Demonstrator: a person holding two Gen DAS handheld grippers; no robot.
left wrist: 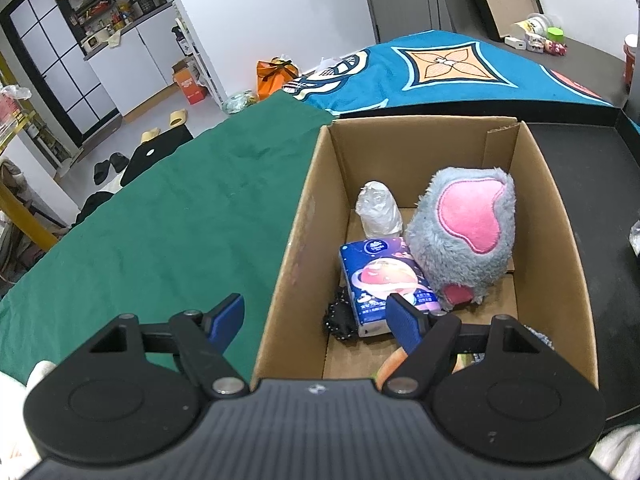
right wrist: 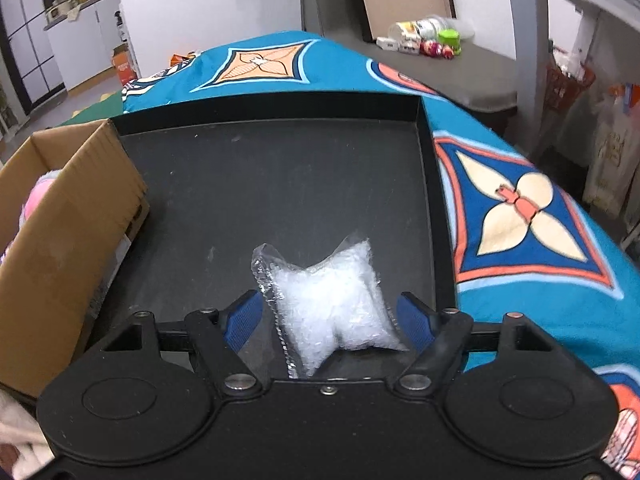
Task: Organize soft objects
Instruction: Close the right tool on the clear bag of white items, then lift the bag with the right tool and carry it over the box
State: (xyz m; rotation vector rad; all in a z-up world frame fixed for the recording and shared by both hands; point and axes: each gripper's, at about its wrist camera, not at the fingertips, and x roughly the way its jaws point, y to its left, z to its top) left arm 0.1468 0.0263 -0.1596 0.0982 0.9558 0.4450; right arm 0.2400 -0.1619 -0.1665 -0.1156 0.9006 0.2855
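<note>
Now our right gripper (right wrist: 329, 314) fingers gape around the clear crinkly plastic bag (right wrist: 332, 308) in the black tray (right wrist: 280, 184), gripping nothing; left gripper (left wrist: 316, 316) spread, empty, over the brown cardboard box (left wrist: 560, 216).

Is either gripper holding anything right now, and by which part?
Nothing is held. The right gripper stands open around the clear plastic bag on the black tray, pads clear of it. The left gripper is open and empty.
</note>
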